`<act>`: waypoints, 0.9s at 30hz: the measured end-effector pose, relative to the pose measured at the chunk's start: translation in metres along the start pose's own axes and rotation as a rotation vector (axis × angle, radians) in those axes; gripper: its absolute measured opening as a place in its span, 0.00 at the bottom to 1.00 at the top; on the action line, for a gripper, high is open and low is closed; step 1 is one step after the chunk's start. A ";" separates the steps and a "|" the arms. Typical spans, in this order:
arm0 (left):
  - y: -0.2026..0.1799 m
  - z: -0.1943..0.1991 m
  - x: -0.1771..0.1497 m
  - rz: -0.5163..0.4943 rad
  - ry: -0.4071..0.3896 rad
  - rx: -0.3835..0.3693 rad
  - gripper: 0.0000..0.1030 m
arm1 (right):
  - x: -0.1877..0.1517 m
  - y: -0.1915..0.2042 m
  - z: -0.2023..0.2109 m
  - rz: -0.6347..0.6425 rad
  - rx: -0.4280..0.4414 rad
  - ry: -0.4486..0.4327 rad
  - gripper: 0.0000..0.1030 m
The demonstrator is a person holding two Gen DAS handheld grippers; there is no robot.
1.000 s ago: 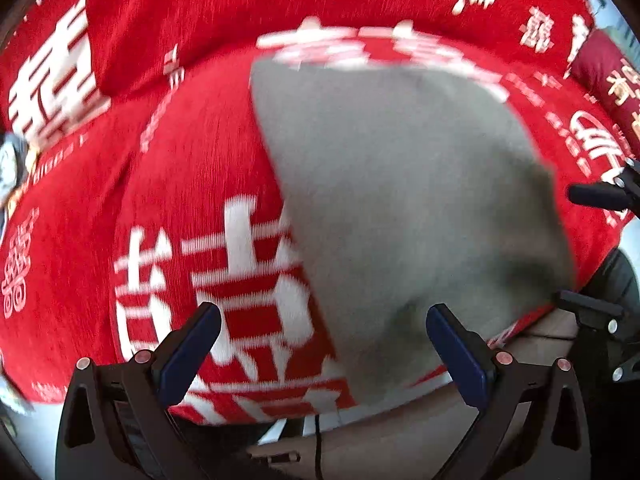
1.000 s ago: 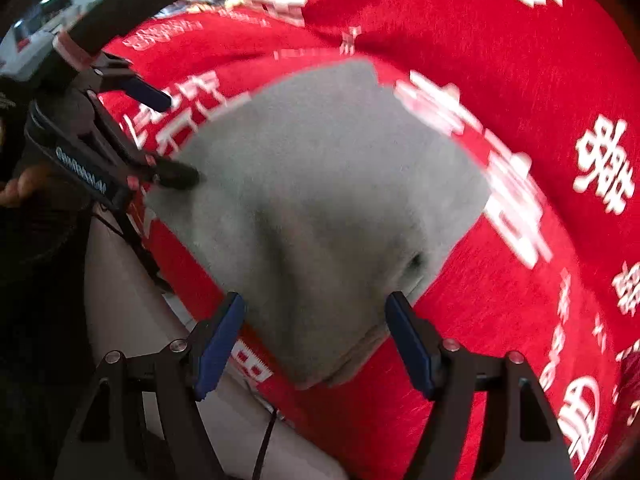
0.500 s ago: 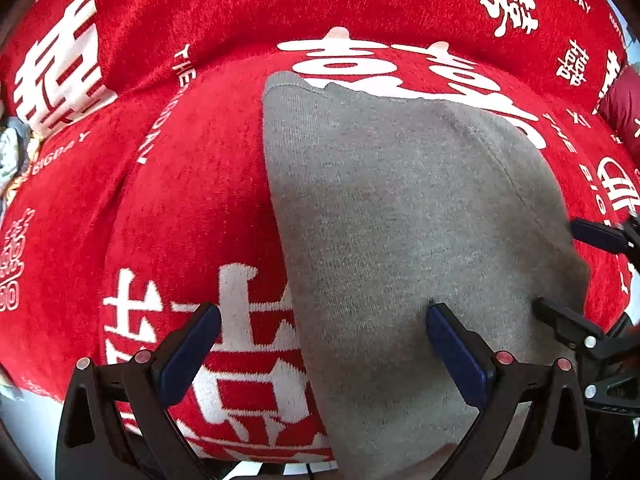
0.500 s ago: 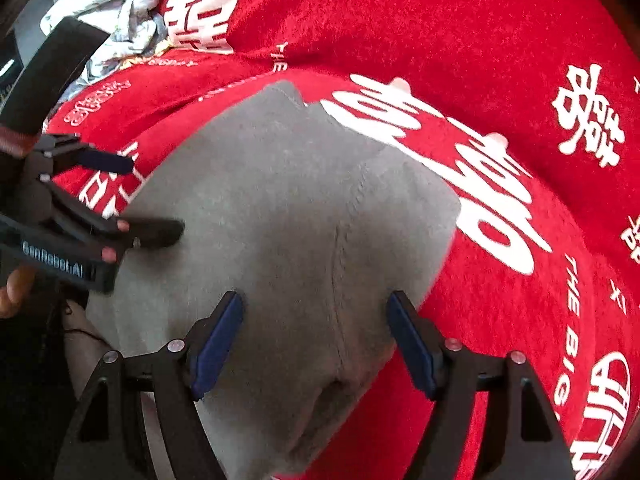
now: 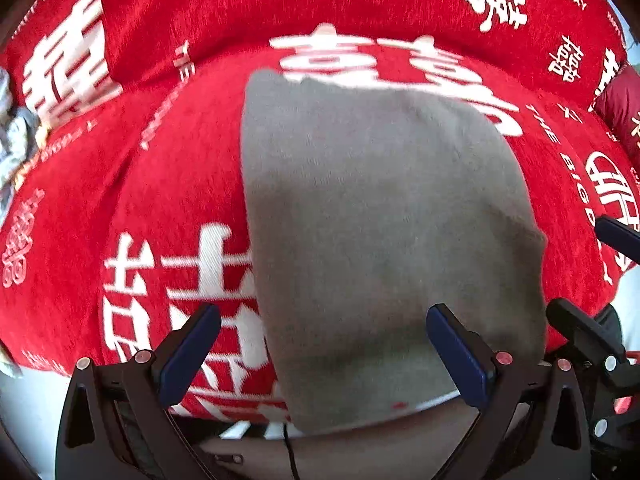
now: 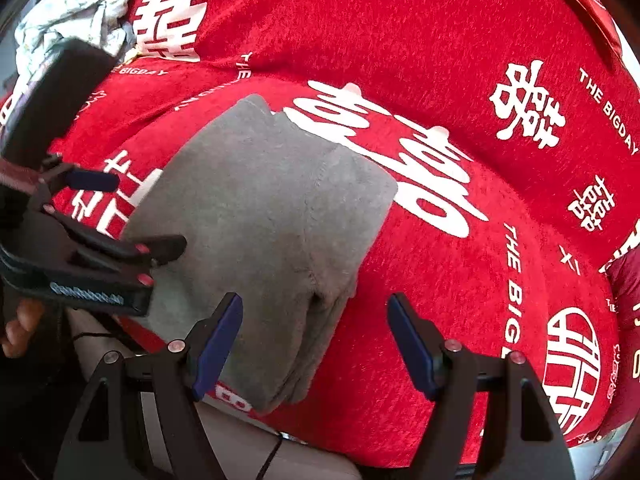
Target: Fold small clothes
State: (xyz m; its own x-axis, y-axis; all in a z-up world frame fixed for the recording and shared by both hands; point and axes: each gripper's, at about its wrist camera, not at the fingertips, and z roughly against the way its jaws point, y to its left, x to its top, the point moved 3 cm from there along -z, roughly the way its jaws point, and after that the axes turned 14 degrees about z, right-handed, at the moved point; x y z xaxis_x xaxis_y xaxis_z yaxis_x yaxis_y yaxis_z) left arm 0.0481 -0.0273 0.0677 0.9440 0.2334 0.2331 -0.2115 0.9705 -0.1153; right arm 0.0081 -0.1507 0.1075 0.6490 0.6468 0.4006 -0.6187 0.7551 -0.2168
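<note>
A folded grey knit garment [image 5: 380,220] lies flat on a red cover with white characters [image 5: 168,168]; its near end hangs over the front edge. It also shows in the right wrist view [image 6: 264,220]. My left gripper [image 5: 320,352] is open and empty, hovering over the garment's near left edge. My right gripper [image 6: 316,344] is open and empty, straddling the garment's near right corner. The left gripper also shows in the right wrist view [image 6: 132,212], open over the garment's left side.
The red cover [image 6: 460,300] spreads over a cushioned seat and its backrest. A crumpled pale cloth [image 6: 76,12] lies at the far left. A dark red cushion [image 5: 620,108] sits at the far right. A beige seat front [image 6: 248,452] runs below the cover's edge.
Both grippers have drawn back toward the front edge and stayed open. The right gripper has shifted right, off the garment's middle to its right corner. The garment lies still.
</note>
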 end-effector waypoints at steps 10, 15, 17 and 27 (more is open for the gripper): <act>0.002 0.014 -0.001 0.017 -0.097 0.138 1.00 | 0.001 0.004 -0.009 -0.014 0.033 0.005 0.75; 0.000 0.009 0.000 -0.001 -0.079 0.131 1.00 | 0.001 0.000 -0.009 -0.041 0.028 0.004 0.75; -0.002 0.010 -0.001 -0.006 -0.081 0.123 1.00 | 0.000 0.000 -0.010 -0.047 0.027 0.009 0.75; -0.005 0.005 -0.003 -0.012 -0.069 0.112 1.00 | -0.001 -0.002 -0.013 -0.052 0.030 0.012 0.75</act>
State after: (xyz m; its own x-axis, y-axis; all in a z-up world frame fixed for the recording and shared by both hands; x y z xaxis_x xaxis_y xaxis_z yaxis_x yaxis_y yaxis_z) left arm 0.0451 -0.0329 0.0728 0.9278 0.2214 0.3001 -0.2308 0.9730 -0.0045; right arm 0.0147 -0.1514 0.0963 0.6856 0.6082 0.4001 -0.5969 0.7843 -0.1692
